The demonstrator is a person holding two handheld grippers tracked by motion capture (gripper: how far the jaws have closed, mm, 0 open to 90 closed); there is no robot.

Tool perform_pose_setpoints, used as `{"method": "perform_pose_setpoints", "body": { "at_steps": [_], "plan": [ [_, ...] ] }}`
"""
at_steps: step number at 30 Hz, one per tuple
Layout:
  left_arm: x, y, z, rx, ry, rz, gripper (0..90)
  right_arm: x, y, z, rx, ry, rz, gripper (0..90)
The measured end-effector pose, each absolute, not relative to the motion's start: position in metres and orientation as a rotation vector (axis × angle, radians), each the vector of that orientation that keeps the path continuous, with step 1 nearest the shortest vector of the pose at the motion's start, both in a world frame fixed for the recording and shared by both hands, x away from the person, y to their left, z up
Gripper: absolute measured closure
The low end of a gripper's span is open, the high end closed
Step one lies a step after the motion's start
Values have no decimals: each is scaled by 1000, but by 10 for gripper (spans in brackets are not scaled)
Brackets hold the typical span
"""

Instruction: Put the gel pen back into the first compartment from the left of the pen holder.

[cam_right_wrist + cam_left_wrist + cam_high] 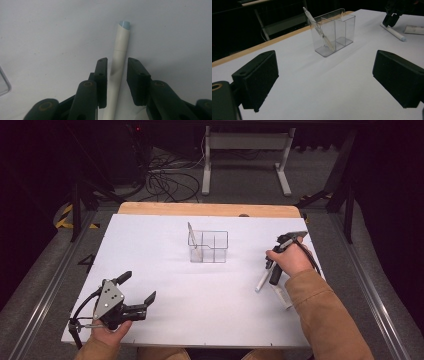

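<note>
A clear divided holder (207, 247) (337, 32) stands at the middle back of the white sheet, with a pen (191, 236) (319, 28) leaning in its left compartment. A white marker (262, 281) (393, 31) (120, 55) with a pale blue end lies flat at the right. My right gripper (272, 276) (117, 65) points down over it, jaws straddling the barrel with narrow gaps on both sides, not clamped. My left gripper (139, 286) (325, 82) rests at the near left, jaws wide open and empty, aimed toward the holder.
A second white tube-like item (281, 296) (414, 29) lies just right of the marker. The white sheet (175, 320) covers a wooden tabletop (200, 209). Beyond the table, cables (165, 182) and a white desk frame (245, 150) sit on the dark floor.
</note>
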State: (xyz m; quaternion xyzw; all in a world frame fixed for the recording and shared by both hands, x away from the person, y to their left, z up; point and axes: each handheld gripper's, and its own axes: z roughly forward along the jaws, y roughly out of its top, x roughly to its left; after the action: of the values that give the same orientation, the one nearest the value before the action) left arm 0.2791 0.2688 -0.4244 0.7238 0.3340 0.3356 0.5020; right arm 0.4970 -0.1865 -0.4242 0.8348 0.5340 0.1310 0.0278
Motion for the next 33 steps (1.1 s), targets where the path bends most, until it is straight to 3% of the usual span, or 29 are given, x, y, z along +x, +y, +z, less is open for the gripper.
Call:
{"method": "perform_pose_setpoints", "body": {
  "at_steps": [11,33],
  "plan": [
    [279,268,-425,1749,807,808,71,499,-182,-432,2640,1610,359,781],
    [279,268,-425,1752,805,812,71,496,-191,-419,2676,1542,475,793]
  ]
}}
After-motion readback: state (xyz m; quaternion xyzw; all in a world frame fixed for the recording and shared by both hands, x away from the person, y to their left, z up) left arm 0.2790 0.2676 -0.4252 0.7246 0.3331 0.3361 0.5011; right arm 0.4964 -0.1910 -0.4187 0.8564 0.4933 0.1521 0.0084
